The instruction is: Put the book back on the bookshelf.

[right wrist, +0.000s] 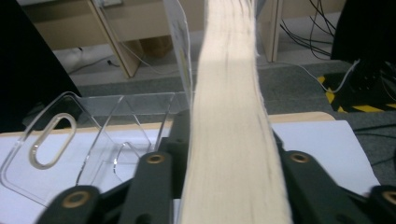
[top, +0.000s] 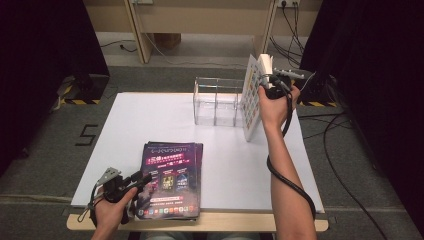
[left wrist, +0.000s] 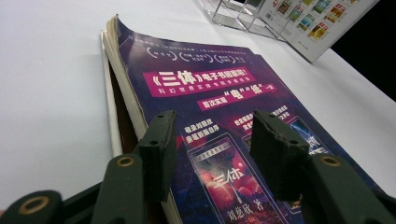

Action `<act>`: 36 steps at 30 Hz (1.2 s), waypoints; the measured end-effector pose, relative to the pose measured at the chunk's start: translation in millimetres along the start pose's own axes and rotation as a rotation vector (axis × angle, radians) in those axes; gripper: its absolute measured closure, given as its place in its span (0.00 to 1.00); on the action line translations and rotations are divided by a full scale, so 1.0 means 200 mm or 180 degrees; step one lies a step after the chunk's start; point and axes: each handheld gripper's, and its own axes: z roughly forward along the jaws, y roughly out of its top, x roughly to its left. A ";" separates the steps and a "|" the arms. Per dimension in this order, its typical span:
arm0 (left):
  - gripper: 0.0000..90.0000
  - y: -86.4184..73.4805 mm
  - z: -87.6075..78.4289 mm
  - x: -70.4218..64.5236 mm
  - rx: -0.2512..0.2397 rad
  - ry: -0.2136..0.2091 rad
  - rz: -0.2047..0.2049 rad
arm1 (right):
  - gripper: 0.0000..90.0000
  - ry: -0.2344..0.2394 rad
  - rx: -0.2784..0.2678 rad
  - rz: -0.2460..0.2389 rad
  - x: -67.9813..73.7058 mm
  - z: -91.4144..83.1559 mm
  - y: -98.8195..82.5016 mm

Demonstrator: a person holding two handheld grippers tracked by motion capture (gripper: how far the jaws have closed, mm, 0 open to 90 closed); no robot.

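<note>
A stack of purple-covered magazines [top: 170, 180] lies flat near the table's front edge. My left gripper [top: 142, 179] rests at its left side, and in the left gripper view it stands open [left wrist: 212, 126] just above the top cover [left wrist: 224, 93], with nothing between the pads. A thick white book with a colourful grid cover [top: 252, 97] stands upright on its lower edge, right of a clear acrylic divided holder [top: 217, 100]. My right gripper [top: 267, 82] is shut on the book's upper part. In the right gripper view the cream page edges [right wrist: 229, 93] sit between the jaws, with the holder [right wrist: 93, 135] to the left.
The white table top [top: 150, 115] has a wooden front edge [top: 225, 222]. Black curtains hang at both sides. Cables [top: 340, 150] trail on the grey floor at the right, and wooden desk legs [top: 140, 35] stand beyond the table.
</note>
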 end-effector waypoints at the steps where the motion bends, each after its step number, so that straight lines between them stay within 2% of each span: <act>1: 0.55 0.00 0.00 0.00 0.0001 -0.0001 -0.0002 | 0.82 -0.0020 0.0020 -0.0015 0.00 0.00 0.01; 4: 0.55 0.00 0.00 0.00 -0.0002 -0.0003 -0.0006 | 0.83 -0.0035 0.0068 0.0033 -0.01 0.01 0.02; 9: 0.56 0.00 0.00 0.00 -0.0008 -0.0009 0.0002 | 0.83 -0.0003 -0.0035 0.0047 0.00 0.02 0.04; 15: 0.56 0.00 0.00 0.01 -0.0011 -0.0005 -0.0008 | 0.83 -0.0007 -0.0218 -0.0090 0.04 0.05 0.09; 18: 0.56 0.00 0.00 0.01 -0.0006 -0.0002 -0.0010 | 0.83 -0.0043 -0.0244 -0.0105 0.05 0.07 0.10; 22: 0.56 0.00 0.00 0.01 -0.0012 -0.0006 -0.0020 | 0.83 -0.0075 -0.0225 -0.0139 0.05 0.11 0.06; 27: 0.56 0.00 0.00 0.00 -0.0001 -0.0019 -0.0010 | 0.82 -0.0120 -0.0268 -0.0141 0.02 0.10 0.03; 31: 0.56 0.00 0.00 0.00 0.0013 -0.0021 0.0008 | 0.81 -0.0094 -0.0256 -0.0138 0.00 0.09 0.02; 36: 0.56 0.00 0.00 0.00 0.0017 -0.0014 0.0011 | 0.78 -0.0097 -0.0280 -0.0184 0.01 0.08 0.01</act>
